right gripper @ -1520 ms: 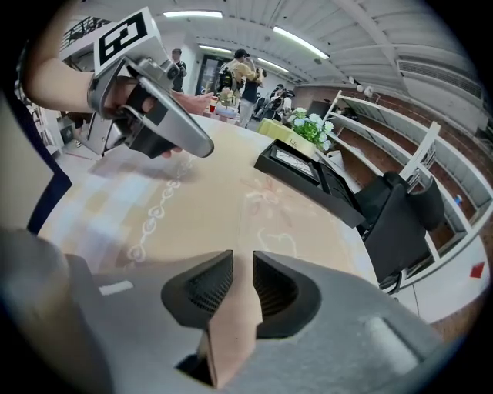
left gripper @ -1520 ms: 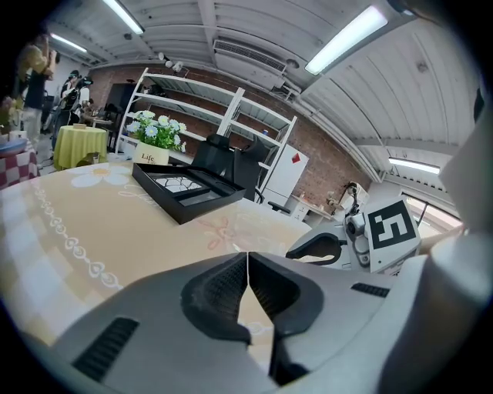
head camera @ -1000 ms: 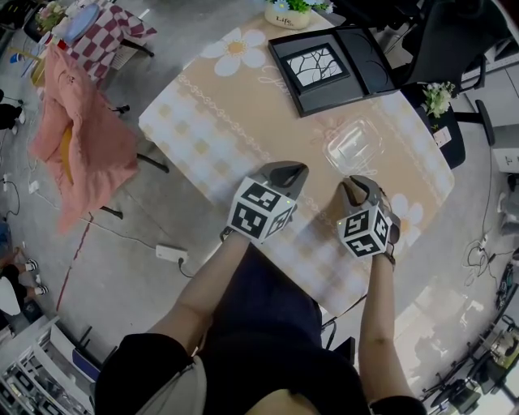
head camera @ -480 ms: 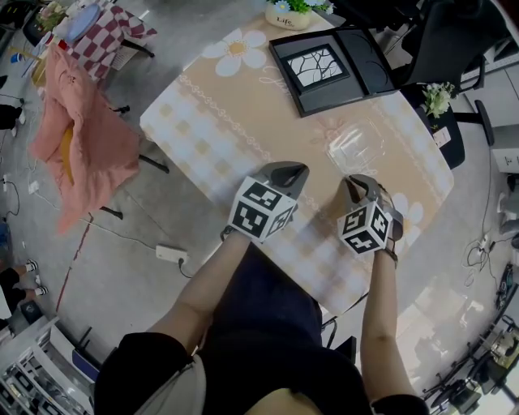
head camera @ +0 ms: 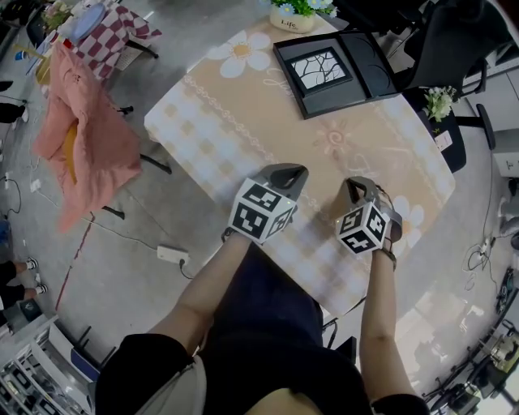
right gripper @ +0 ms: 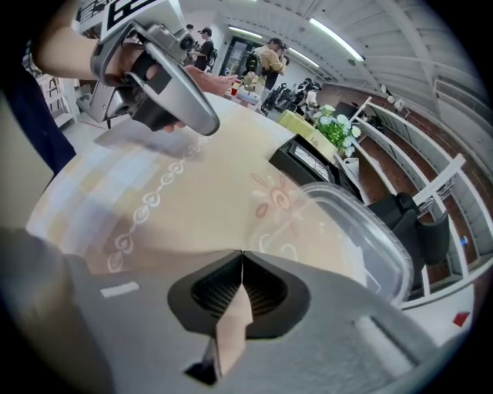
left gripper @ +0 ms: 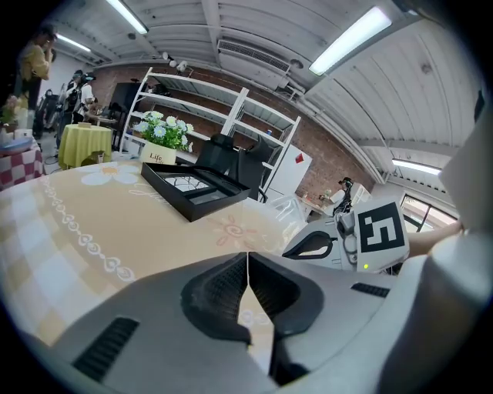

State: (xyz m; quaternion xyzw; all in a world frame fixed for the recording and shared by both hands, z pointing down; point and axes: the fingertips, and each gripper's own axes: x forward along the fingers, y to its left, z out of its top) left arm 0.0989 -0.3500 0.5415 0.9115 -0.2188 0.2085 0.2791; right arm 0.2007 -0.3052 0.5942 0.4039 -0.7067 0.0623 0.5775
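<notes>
My right gripper (head camera: 353, 186) (right gripper: 243, 252) hovers over the near right part of the beige patterned table (head camera: 243, 113). Its jaws are shut on the rim of a clear plastic container (right gripper: 362, 238), which reaches out ahead and to the right of them. From the left gripper view that container (left gripper: 296, 212) shows just beyond the right gripper (left gripper: 291, 249). My left gripper (head camera: 297, 171) (left gripper: 247, 254) is beside it to the left, shut with nothing between its jaws. The left gripper (right gripper: 204, 123) also shows in a hand in the right gripper view.
A black tray (head camera: 381, 69) (left gripper: 192, 202) with a patterned panel lies at the table's far end, beside a white flower pot (head camera: 293, 18) (left gripper: 158, 154). A black office chair (head camera: 454, 40) stands beyond it. A pink cloth (head camera: 73, 138) hangs left of the table. People (right gripper: 269, 58) stand far back.
The right gripper's jaws, slightly apart before, have closed on the clear container. The container has come off its spot mid-table towards the right gripper. The left gripper has barely moved.
</notes>
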